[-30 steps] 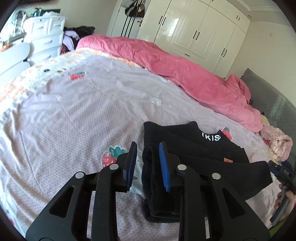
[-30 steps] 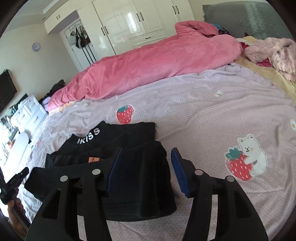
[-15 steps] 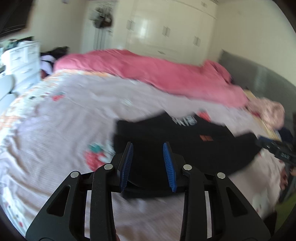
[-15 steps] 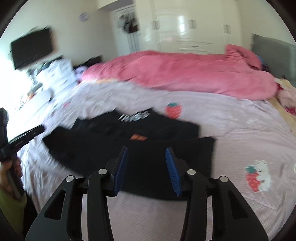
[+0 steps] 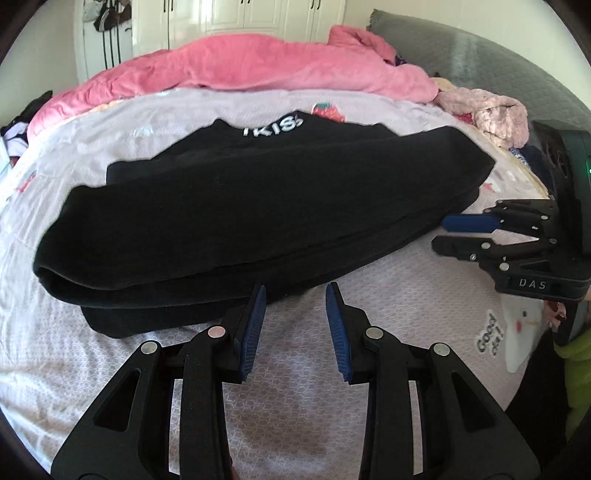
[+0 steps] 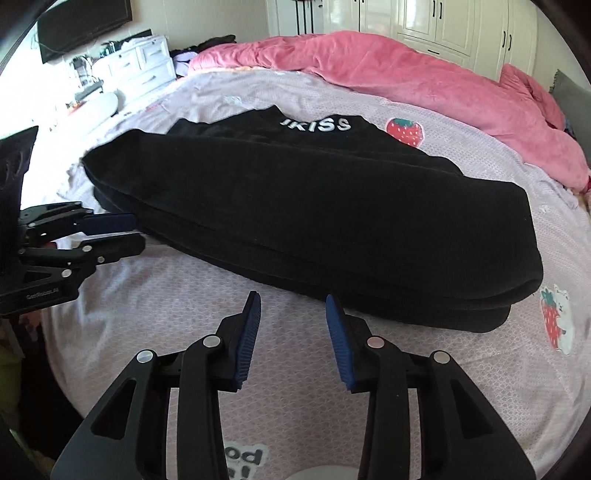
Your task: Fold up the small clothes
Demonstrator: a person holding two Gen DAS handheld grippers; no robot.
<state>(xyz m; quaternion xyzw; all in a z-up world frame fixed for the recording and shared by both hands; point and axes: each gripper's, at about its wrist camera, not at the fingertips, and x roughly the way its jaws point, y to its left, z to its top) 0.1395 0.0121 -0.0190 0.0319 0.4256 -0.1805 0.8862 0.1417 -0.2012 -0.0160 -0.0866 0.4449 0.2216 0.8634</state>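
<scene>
below, left wrist view: left gripper parted, pinching nothing, blue pads just short of the near edge of the black garment, which lies folded lengthwise in layers across the middle of the bed. right gripper seen side-on at the garment's right end, jaws just closing, nothing visibly between them. step judged: long folds done, both tools lined up for a crosswise fold. next move calls for sliding a pad under an end and clamping all layers before lifting.

right wrist view: right gripper parted and bare, near the garment's front edge; left gripper at its left end. lilac strawberry-print sheet, pink duvet along the bed's far edge, white wardrobe behind, white drawers and dark screen at far left.
</scene>
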